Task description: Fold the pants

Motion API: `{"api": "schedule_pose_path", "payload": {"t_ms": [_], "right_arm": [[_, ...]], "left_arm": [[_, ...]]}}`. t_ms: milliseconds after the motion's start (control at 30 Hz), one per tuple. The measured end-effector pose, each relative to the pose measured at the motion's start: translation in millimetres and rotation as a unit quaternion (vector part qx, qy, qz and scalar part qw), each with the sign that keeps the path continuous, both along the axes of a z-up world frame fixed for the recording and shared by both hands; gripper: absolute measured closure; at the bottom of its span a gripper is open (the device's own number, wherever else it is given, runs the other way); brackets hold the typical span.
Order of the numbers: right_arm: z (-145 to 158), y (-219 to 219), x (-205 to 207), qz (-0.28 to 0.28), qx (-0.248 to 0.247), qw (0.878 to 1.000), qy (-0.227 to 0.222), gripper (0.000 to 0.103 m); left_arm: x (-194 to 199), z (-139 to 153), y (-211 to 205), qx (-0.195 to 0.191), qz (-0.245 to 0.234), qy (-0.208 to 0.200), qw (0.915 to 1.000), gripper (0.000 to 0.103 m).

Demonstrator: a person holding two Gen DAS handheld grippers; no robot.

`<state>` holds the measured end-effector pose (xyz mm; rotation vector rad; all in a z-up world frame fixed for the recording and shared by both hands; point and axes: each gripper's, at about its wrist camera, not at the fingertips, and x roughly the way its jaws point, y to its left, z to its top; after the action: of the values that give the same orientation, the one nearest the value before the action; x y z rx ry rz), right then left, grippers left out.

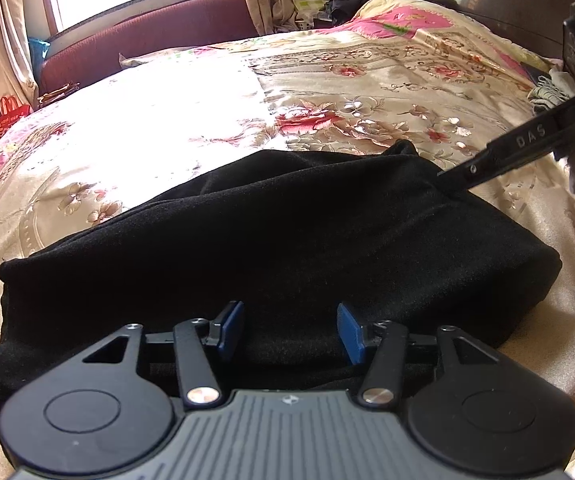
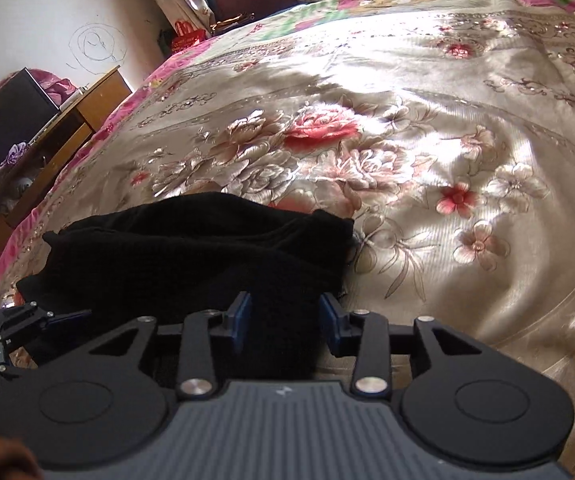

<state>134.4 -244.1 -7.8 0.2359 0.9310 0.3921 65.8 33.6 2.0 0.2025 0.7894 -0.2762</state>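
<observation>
Left tool (image 1: 290, 330) agape just over folded black pants (image 1: 271, 240).

We see the plain black soft-fabric pants (image 1: 279, 240) on a shiny beige satin bedspread (image 2: 467, 120) patterned with red and cream flowers, pink along its edges. Each black plastic claw carries blue pads (image 1: 229, 330). The padded headboard (image 1: 147, 36) is maroon.
</observation>
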Motion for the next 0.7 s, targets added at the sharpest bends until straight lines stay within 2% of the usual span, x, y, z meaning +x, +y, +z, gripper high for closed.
{"api": "schedule_pose_path", "payload": {"t_ms": [133,267,400,533,600,633,667,700], "right_arm": [[-15,-18,-6,-0.038,0.091,0.994,0.037,0.054],[-25,-30,-18,-0.039,0.153,0.986,0.054,0.051],[-49,-34,-17,-0.051,0.275,0.956,0.09,0.047],[-51,-24,-12,-0.021,0.259,0.963,0.077,0.049],[-60,-26,-6,-0.034,0.274,0.957,0.093,0.055],[-62,-24,-4,-0.044,0.288,0.952,0.096,0.054],[-62,-20,-3,-0.053,0.29,0.951,0.091,0.057],[-60,-15,-5,-0.061,0.282,0.954,0.086,0.069]], "left_arm": [[0,3,3,-0.002,0.004,-0.009,0.9999,0.038],[4,6,6,-0.016,0.0,-0.018,0.9997,0.038],[9,0,3,-0.008,0.001,-0.011,0.9999,0.037],[8,2,3,-0.002,-0.005,-0.01,0.9999,0.037],[10,1,2,0.004,-0.008,-0.008,0.9999,0.036],[11,0,1,0.007,-0.008,-0.007,0.9999,0.034],[12,0,-1,0.01,-0.006,-0.007,0.9999,0.033],[14,1,-4,0.011,-0.003,-0.006,0.9999,0.033]]}}
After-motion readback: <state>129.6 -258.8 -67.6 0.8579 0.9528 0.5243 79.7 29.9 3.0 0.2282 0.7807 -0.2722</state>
